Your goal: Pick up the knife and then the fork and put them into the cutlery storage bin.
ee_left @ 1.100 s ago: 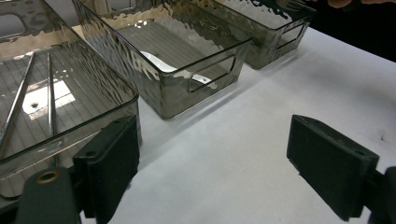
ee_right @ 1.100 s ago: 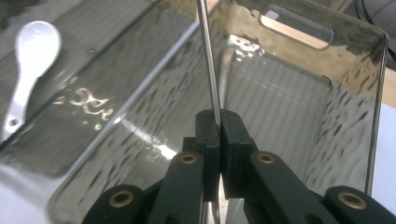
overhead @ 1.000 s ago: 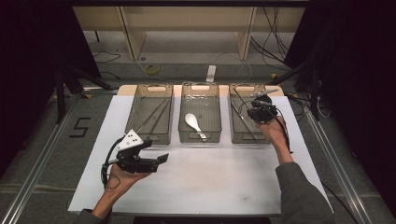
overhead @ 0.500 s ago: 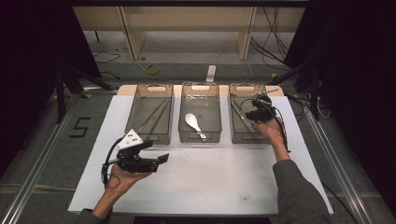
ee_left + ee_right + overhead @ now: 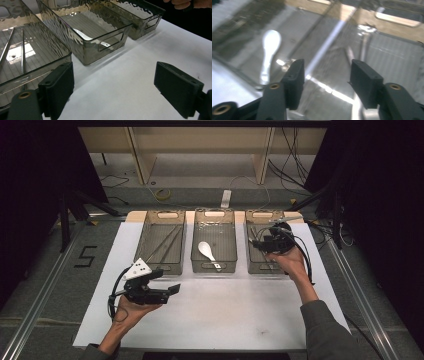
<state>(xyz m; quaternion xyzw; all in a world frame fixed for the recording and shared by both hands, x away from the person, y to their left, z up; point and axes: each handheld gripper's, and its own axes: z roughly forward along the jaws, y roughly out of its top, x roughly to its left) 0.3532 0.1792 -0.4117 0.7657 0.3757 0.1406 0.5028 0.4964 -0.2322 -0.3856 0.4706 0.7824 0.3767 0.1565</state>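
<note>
Jaws on the right gripper (image 5: 257, 243): parted a good way, just been opening, nothing between the pads and nothing touched. Hanging over the right bin (image 5: 255, 269), tips aimed down into it, seen in the right gripper view (image 5: 325, 67) framing the ribbed floor.

Lying on that floor, just beyond the tips: a slim metal utensil (image 5: 362, 47), blurred, kind not clear. Probably light, stiff and slick, polished enough to skid between hard pads. Flat on the floor, so little room to get under it. Best taken across the narrow stem, near its middle, with one pad on each side; a hold near one end would likely let it swing. Not fragile, though apt to clatter and scratch the clear plastic if dropped.

Jaws on the left gripper (image 5: 166, 281): wide apart, empty, held above bare worktop (image 5: 225, 320) on the near side of the left bin (image 5: 150, 240); same wide gap in the left gripper view (image 5: 113, 82), white surface between the pads.

Elsewhere: thin metal chopsticks (image 5: 167, 242) in the left bin, a white spoon (image 5: 206, 251) in the middle bin (image 5: 214, 268). All three bins side by side along the far edge of the worktop.
</note>
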